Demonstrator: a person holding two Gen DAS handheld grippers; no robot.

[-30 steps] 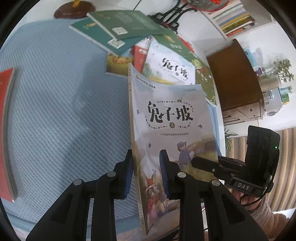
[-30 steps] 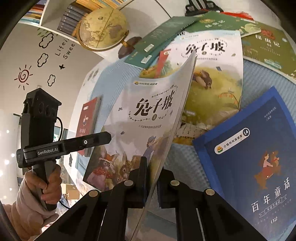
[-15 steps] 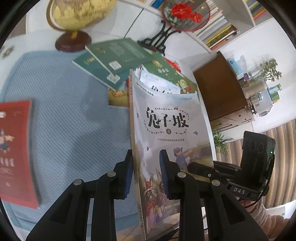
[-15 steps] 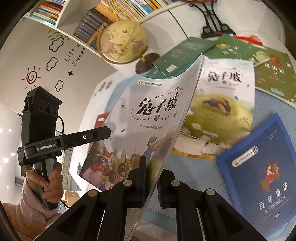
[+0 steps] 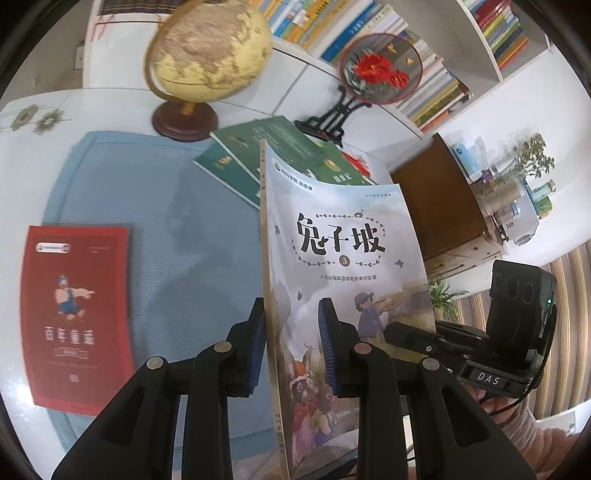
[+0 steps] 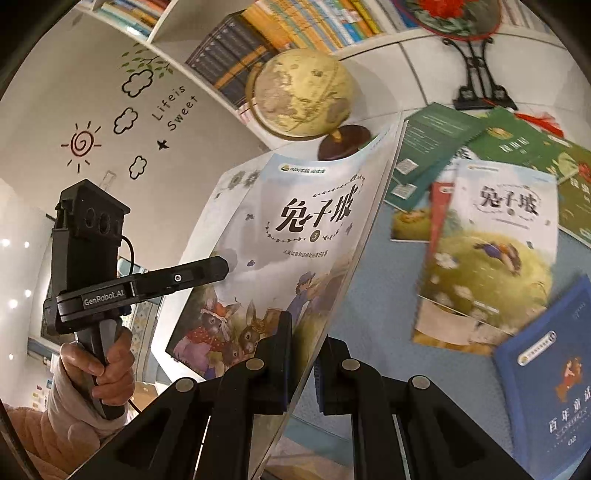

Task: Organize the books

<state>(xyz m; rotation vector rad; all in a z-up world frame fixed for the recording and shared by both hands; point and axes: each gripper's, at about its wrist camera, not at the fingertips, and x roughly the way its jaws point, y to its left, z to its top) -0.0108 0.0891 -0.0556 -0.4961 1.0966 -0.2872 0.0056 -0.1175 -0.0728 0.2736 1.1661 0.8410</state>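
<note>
A pale picture book with rabbits on its cover (image 5: 340,258) (image 6: 295,236) hangs upright above the blue table mat (image 5: 166,229), held from both sides. My left gripper (image 5: 291,325) is shut on its spine edge, the blue pads on either face. My right gripper (image 6: 306,339) is shut on the opposite, open edge, and the cover bows a little. Each gripper shows in the other's view: the left gripper (image 6: 218,267) in a sleeved hand, the right gripper (image 5: 391,328) behind the cover.
On the mat lie a red book (image 5: 74,314), overlapping green books (image 5: 258,155) (image 6: 436,147), a second rabbit book (image 6: 491,251) and a blue book (image 6: 550,376). A globe (image 5: 207,55) and a round fan on a stand (image 5: 380,70) stand before the full bookshelf (image 6: 295,26).
Both grippers have risen with the book held between them. The books on the mat now sit farther below, and the globe, fan and shelf have come into view.
</note>
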